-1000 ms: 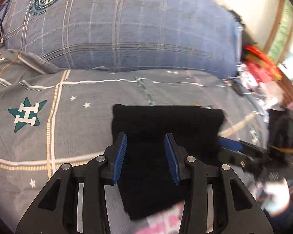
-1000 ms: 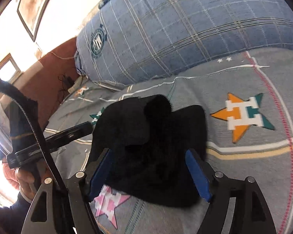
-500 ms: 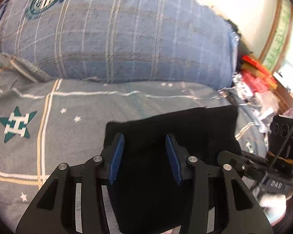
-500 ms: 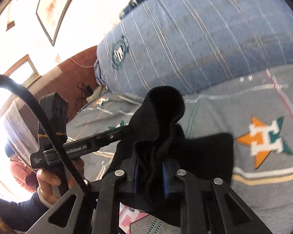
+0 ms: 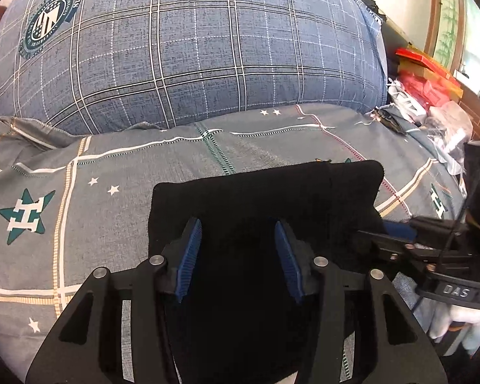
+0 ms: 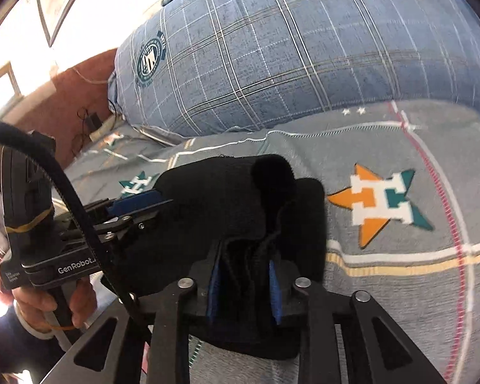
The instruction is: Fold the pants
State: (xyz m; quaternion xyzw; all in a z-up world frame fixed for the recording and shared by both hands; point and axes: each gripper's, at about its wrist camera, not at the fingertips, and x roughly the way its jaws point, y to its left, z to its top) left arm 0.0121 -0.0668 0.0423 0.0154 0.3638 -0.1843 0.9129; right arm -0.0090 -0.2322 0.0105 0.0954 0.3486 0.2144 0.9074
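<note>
The black pants (image 5: 265, 198) lie folded into a thick bundle on the grey star-print bedsheet (image 5: 80, 224). My left gripper (image 5: 238, 256) is open, its blue pads on either side of the bundle's near part. In the right wrist view my right gripper (image 6: 244, 283) is shut on a bunched edge of the pants (image 6: 227, 204), with folds rising between the pads. The left gripper (image 6: 137, 206) shows there at the bundle's left side. The right gripper (image 5: 396, 236) shows in the left wrist view at the bundle's right edge.
A large blue plaid pillow (image 5: 188, 48) fills the back of the bed. Red boxes and plastic bags (image 5: 432, 86) pile up at the far right. A brown wall with cables (image 6: 80, 108) is at the left in the right wrist view.
My right gripper closed on the bunched edge of the pants, lifted it, then lowered it back onto the bundle. The left gripper stayed open over the pants.
</note>
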